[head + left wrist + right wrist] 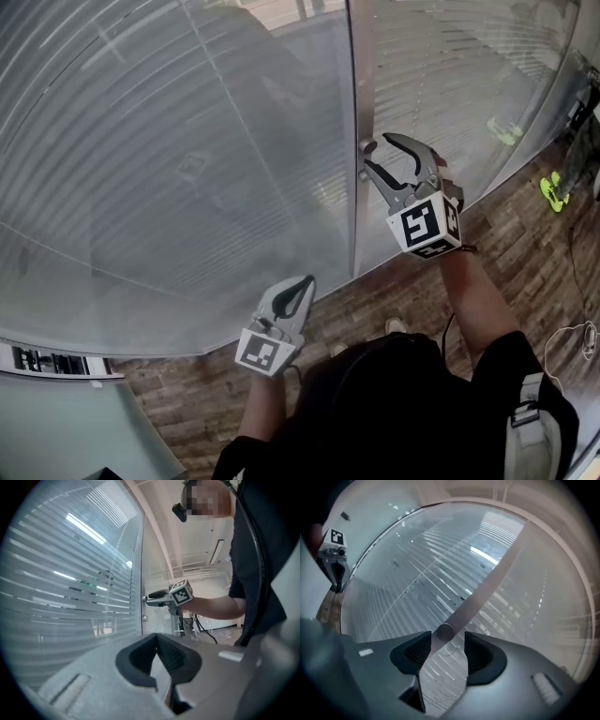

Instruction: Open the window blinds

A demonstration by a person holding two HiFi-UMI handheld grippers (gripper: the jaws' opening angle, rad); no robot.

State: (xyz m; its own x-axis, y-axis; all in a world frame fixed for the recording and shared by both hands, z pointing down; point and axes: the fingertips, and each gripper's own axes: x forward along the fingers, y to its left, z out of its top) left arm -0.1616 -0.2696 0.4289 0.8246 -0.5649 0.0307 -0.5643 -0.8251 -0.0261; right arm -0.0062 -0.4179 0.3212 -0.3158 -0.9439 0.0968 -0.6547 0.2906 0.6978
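Observation:
Slatted blinds [187, 169] hang behind the glass panels, with a pale upright frame post [361, 75] between two panels. A small round knob [366, 147] sticks out of that post. My right gripper [375, 153] stands open at the knob, one jaw on each side. In the right gripper view the knob [444, 632] sits between the pads [474, 651], nearer the left one, and neither presses on it. My left gripper [305, 281] hangs lower and to the left, shut on nothing, pointing at the glass. The left gripper view shows the right gripper [149, 599] at the post.
A second small knob [145, 618] sits on the post just below the first. Wood-patterned floor [525, 253] runs along the foot of the glass. Bright green shoes [555, 192] and a thin cable [572, 337] lie at the right. The person's dark torso fills the bottom.

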